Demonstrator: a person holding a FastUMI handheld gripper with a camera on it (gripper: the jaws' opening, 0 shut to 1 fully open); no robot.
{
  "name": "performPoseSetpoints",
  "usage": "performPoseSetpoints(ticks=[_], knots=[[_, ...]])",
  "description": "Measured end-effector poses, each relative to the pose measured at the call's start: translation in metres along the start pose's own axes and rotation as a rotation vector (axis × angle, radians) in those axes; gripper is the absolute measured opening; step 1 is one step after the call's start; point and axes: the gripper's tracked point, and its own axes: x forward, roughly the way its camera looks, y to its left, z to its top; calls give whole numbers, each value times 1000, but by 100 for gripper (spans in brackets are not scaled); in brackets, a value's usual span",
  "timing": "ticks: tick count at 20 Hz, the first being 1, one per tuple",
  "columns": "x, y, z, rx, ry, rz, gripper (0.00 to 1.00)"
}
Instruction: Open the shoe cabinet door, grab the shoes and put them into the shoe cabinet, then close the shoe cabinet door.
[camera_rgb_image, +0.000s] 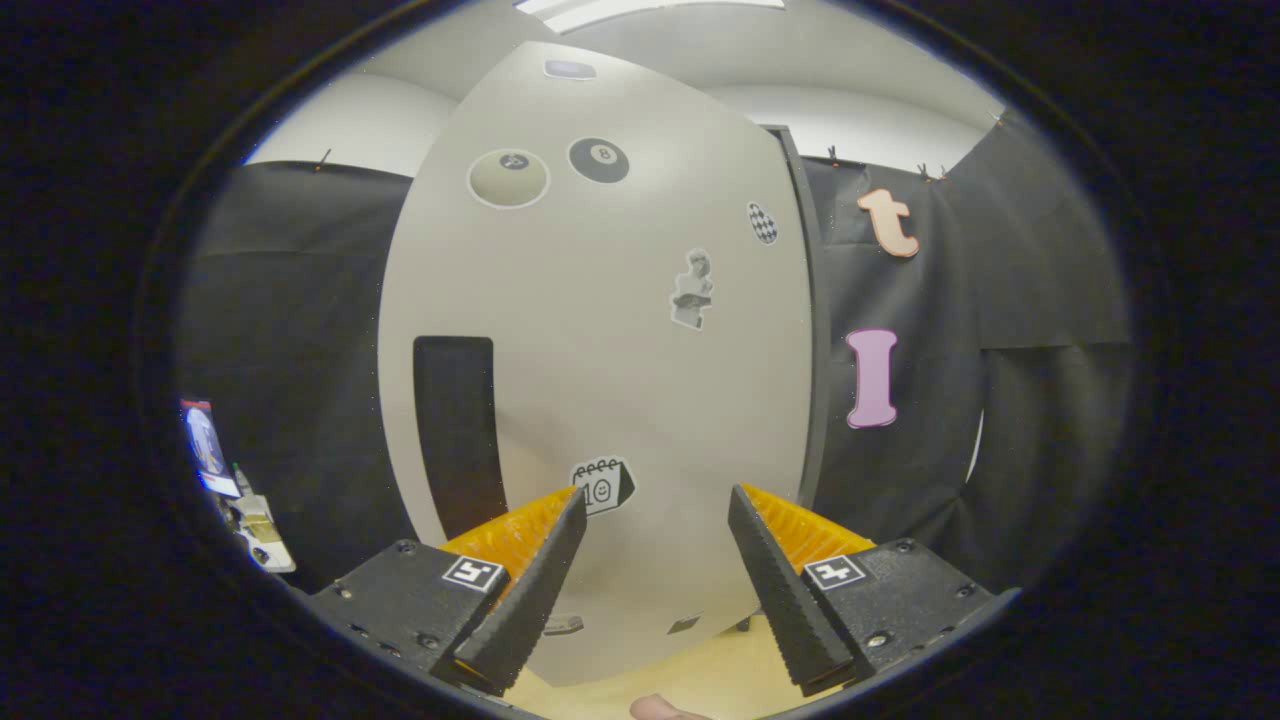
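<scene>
The tool (657, 510) points level ahead, its two fingers spread wide apart, gripping nothing.

My gripper (655, 520) points at the shoe cabinet door (600, 380), which stands upright straight ahead, beyond my two spread fingers (545, 570) with nothing between them. The door handle (458, 430) runs vertically on the door's left part, just beyond my left finger. Stickers (598, 160) sit scattered over the door (one lies just past my left fingertip). The booth's cloth wall (290, 320) hangs behind the cabinet on both sides. The floor (720, 670) lies below the door, between my fingers.
</scene>
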Motion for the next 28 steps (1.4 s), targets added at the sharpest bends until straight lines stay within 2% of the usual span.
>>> performPoseSetpoints(ticks=[2,8,13,16,20,24,26,28], knots=[[-1,11,1,-16,-11,6,95],[-17,18,8,-19,-60,-52,97],[-55,38,15,-14,-146,-70,97],[-82,53,8,-20,-175,-63,97],[-116,63,-8,-15,-177,-96,97],[-143,65,-31,48,-187,-100,97],[-149,53,-48,91,-145,-148,97],[-154,42,-60,83,-89,-212,98]])
